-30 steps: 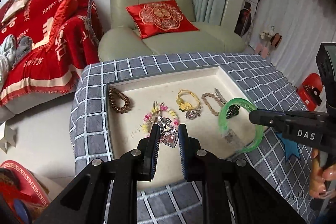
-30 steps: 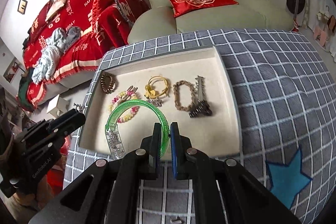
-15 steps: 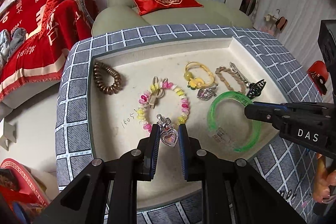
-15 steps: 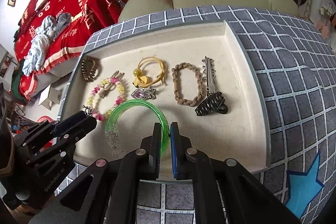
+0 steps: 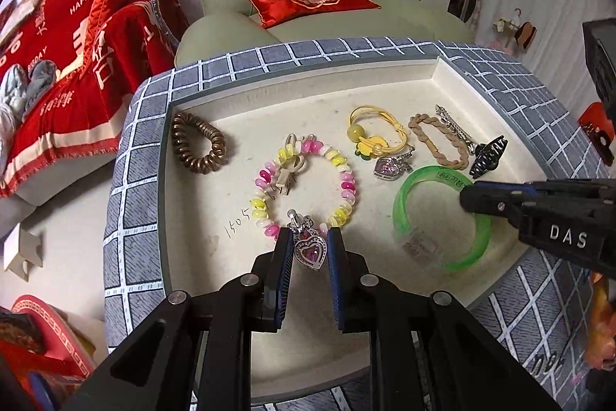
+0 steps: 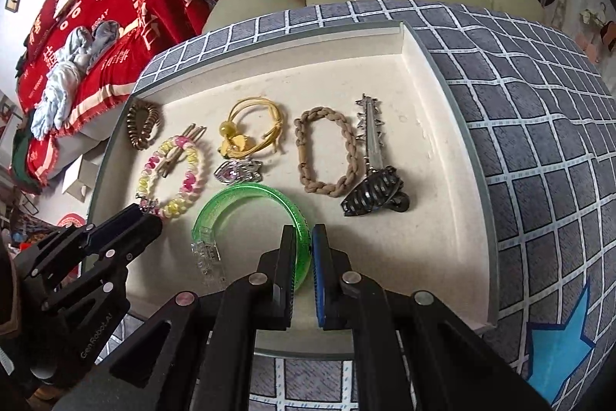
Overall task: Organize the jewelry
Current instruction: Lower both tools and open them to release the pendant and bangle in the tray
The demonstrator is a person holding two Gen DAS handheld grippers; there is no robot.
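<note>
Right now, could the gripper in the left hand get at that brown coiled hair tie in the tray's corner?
Probably not yet: the left gripper is shut on a heart pendant. The path itself looks free, since the brown coiled hair tie lies alone on bare tray, apart from the beaded bracelet.

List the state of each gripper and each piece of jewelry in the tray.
left gripper: shut on heart pendant
right gripper: shut on green bangle
beaded bracelet: flat in tray
brown spiral hair tie: flat, untouched
yellow cord bracelet: flat, untouched
braided band: flat, untouched
black claw clip: closed
</note>
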